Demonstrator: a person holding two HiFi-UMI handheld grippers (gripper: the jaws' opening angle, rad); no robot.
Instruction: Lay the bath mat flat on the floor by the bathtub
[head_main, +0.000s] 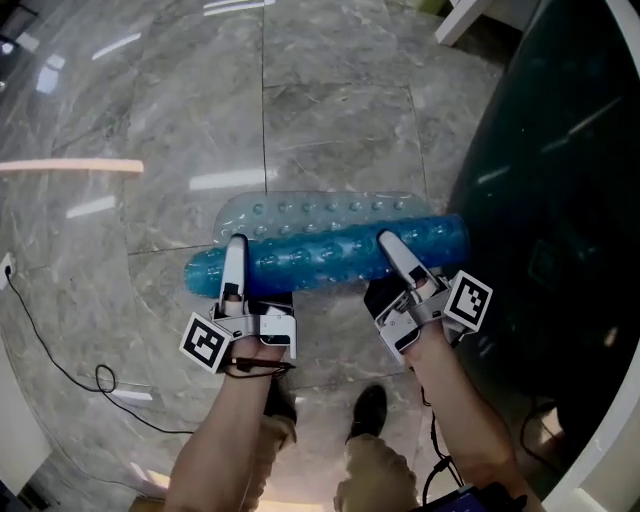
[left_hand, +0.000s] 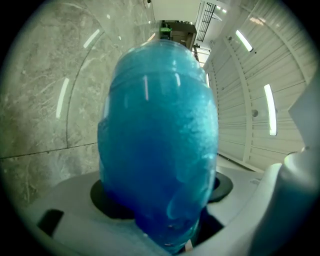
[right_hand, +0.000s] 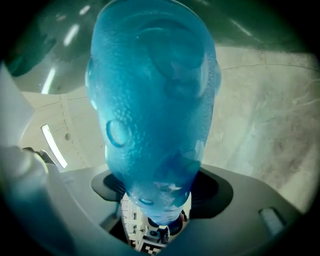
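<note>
The bath mat (head_main: 330, 255) is a translucent blue sheet with round suction bumps, mostly rolled into a tube that lies crosswise over the grey marble floor. A paler unrolled flap (head_main: 320, 212) spreads flat beyond the roll. My left gripper (head_main: 235, 268) is shut on the roll near its left end, one finger lying over the top. My right gripper (head_main: 398, 258) is shut on it toward the right end. In the left gripper view the blue roll (left_hand: 157, 140) fills the space between the jaws. The right gripper view likewise has the roll (right_hand: 152, 100) held between its jaws.
The dark bathtub (head_main: 560, 200) curves along the right side, close to the roll's right end. A black cable (head_main: 60, 370) trails over the floor at the left. The person's shoes (head_main: 368, 410) stand just behind the grippers. A white fixture (head_main: 470, 15) sits at the top right.
</note>
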